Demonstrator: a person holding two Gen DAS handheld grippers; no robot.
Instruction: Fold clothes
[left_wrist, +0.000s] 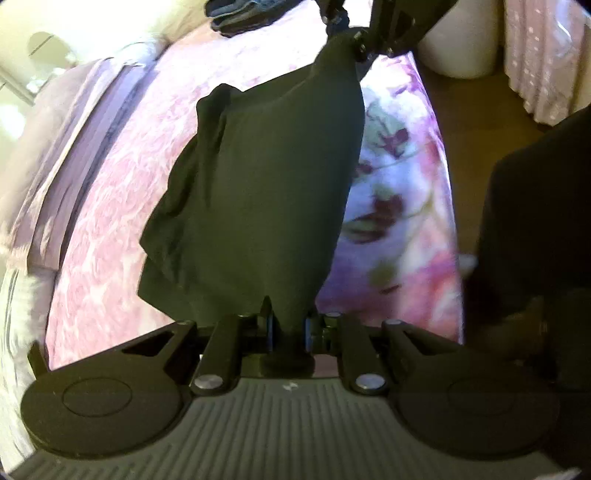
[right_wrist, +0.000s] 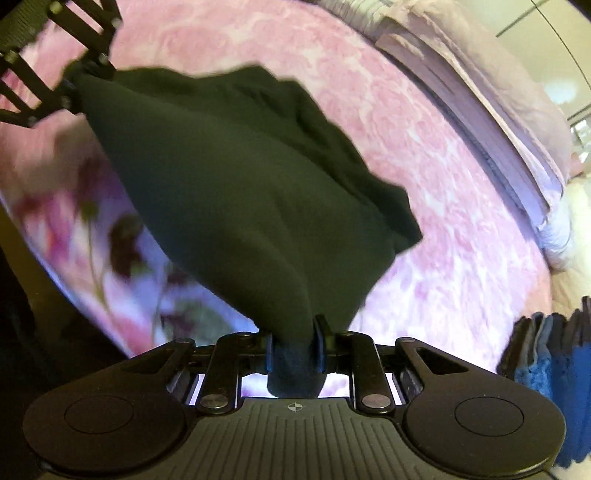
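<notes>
- Dark garment: held in the air over the bed, stretched between the two grippers, its long axis running from one gripper to the other; loose folds hung off one side.
- Left gripper: jaws nearly closed, pinching one bunched end of the garment.
- Right gripper: jaws likewise drawn in on the opposite end, cloth bulging out behind them.
- Containers: none could be made out.
- Folded clothes: dark and blue pieces stacked on the bed, well apart from the garment.
- Pink bedspread: patterned, lay under the garment; floral edge on the near side.
- Brown floor beside the bed; pale curtain beyond.
</notes>
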